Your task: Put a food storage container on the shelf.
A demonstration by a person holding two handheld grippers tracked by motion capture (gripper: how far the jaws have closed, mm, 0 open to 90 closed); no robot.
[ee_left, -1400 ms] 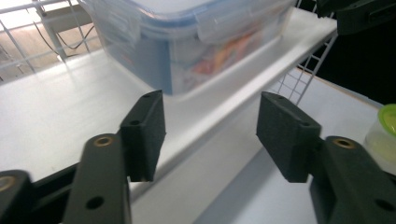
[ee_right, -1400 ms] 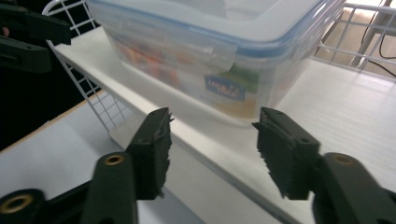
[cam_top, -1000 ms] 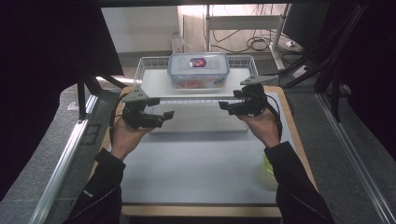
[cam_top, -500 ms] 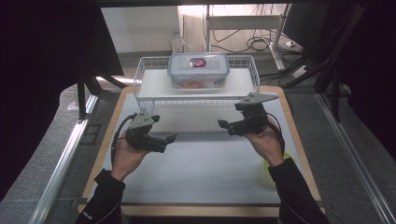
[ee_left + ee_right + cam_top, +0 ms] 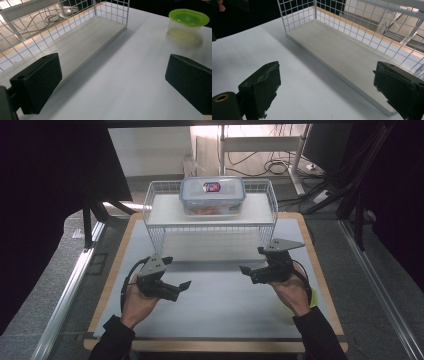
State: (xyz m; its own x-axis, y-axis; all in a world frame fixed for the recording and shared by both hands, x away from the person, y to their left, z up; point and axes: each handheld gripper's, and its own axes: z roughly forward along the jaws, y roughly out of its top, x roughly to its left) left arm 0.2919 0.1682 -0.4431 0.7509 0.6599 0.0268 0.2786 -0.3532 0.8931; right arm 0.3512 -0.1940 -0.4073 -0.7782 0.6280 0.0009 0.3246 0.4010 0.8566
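No text, number or brand can be read anywhere. The one candidate is a red-and-blue sticker point(image 5: 211, 186) on the lid of the clear box point(image 5: 212, 195) atop the wire rack point(image 5: 210, 215) (far ahead of both claws, between their lines), and its print is too small to make out.

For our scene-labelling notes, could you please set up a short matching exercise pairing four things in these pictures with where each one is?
Things:
1. clear lidded box
2. green-lidded tub
3. left gripper
4. right gripper

Places:
A. above the mat's right half, jaws open
B. on the wire shelf's top board
C. on the white mat, near its right edge
D. above the mat's left half, jaws open

Pairs: 1-B, 2-C, 3-D, 4-A
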